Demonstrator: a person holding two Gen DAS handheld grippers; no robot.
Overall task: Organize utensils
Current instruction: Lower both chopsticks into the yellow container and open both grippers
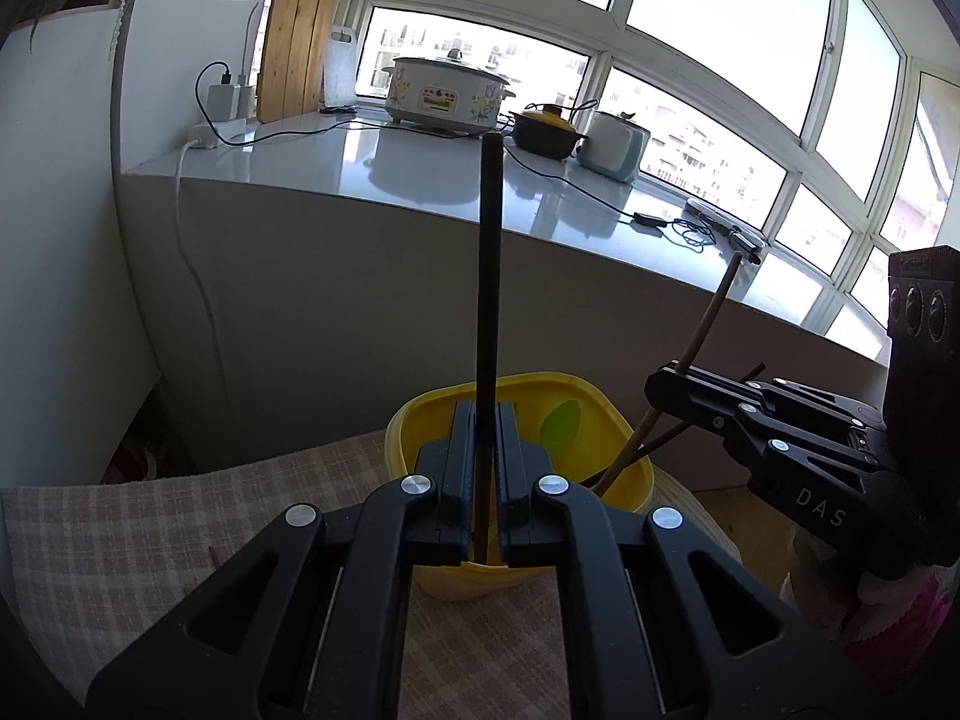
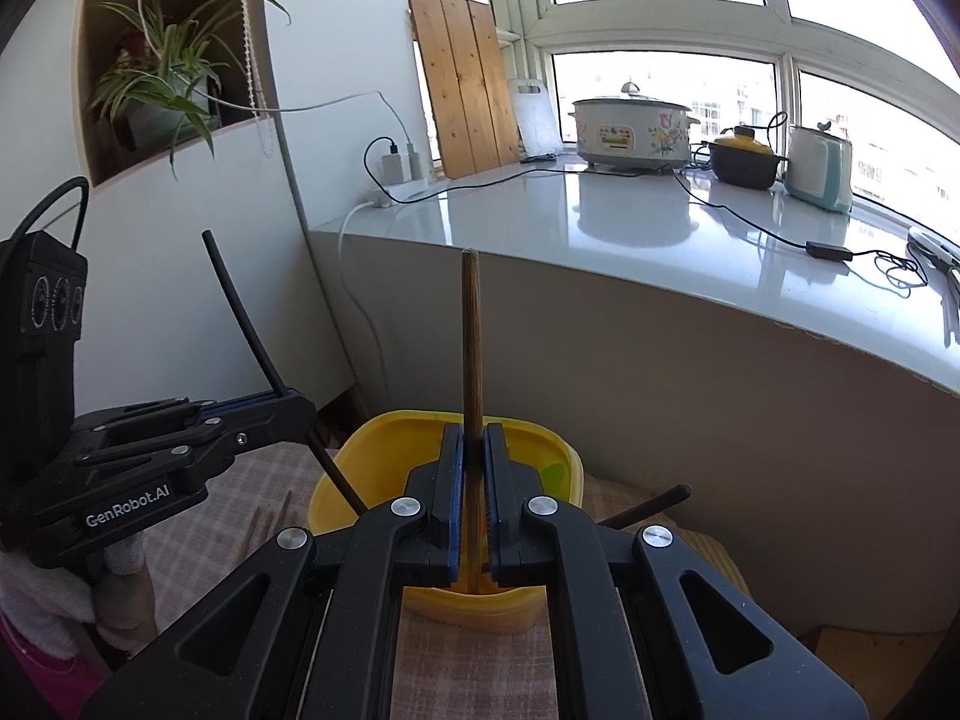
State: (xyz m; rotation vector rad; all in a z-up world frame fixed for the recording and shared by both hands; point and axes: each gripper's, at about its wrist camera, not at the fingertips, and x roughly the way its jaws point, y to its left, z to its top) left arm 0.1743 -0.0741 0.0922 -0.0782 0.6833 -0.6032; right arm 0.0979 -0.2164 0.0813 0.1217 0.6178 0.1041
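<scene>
A yellow container (image 1: 606,420) (image 2: 384,450) stands on a checked cloth. My left gripper (image 1: 485,414) is shut on a black chopstick (image 1: 489,276), held upright with its lower end inside the container; it also shows at the left of the right wrist view (image 2: 300,405), with the black chopstick (image 2: 240,312). My right gripper (image 2: 474,438) is shut on a brown wooden chopstick (image 2: 471,348), upright with its lower end in the container. It shows at the right of the left wrist view (image 1: 666,381), with the brown chopstick (image 1: 708,318). Another dark stick (image 2: 654,504) leans on the container's right rim.
The checked cloth (image 1: 150,540) covers the small table. More wooden sticks (image 2: 264,525) lie on it left of the container. Behind is a grey counter (image 2: 630,228) with a cooker (image 2: 630,132), a dark pot (image 2: 747,165), a kettle (image 2: 819,168) and cables.
</scene>
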